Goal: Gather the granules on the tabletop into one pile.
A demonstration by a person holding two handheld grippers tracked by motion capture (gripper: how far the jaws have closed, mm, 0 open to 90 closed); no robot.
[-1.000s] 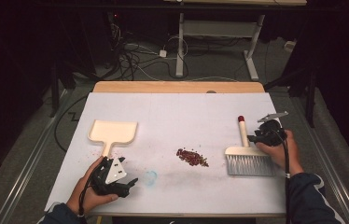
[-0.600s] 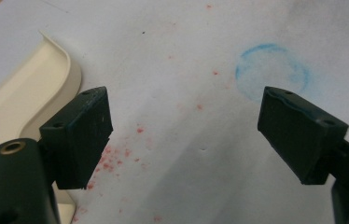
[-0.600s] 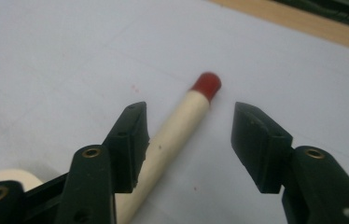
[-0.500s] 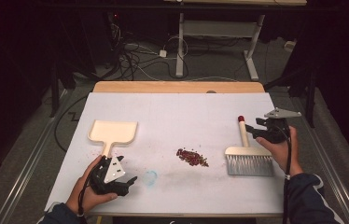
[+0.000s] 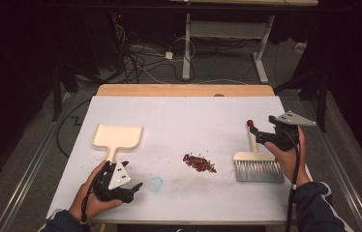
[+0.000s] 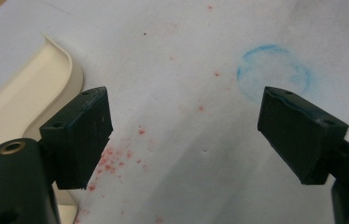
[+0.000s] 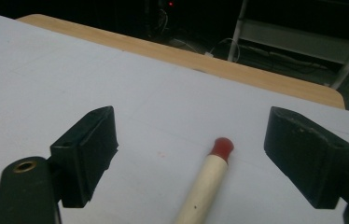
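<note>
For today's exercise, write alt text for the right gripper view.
The right gripper has open jaws, with the brush handle, cream with a red tip, lying untouched between them on the white table.

No legible text, labels, brands or numbers anywhere. Only mark: a faint blue drawn circle on the white table cover.

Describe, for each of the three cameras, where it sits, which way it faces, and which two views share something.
High view: above the person's side, facing forward and down on the table; both hands, left tool, right tool.
Left gripper view: on the left tool, facing the dustpan.
Right gripper view: on the right tool, facing the brush handle.
Shared: high and right gripper views show the brush.
</note>
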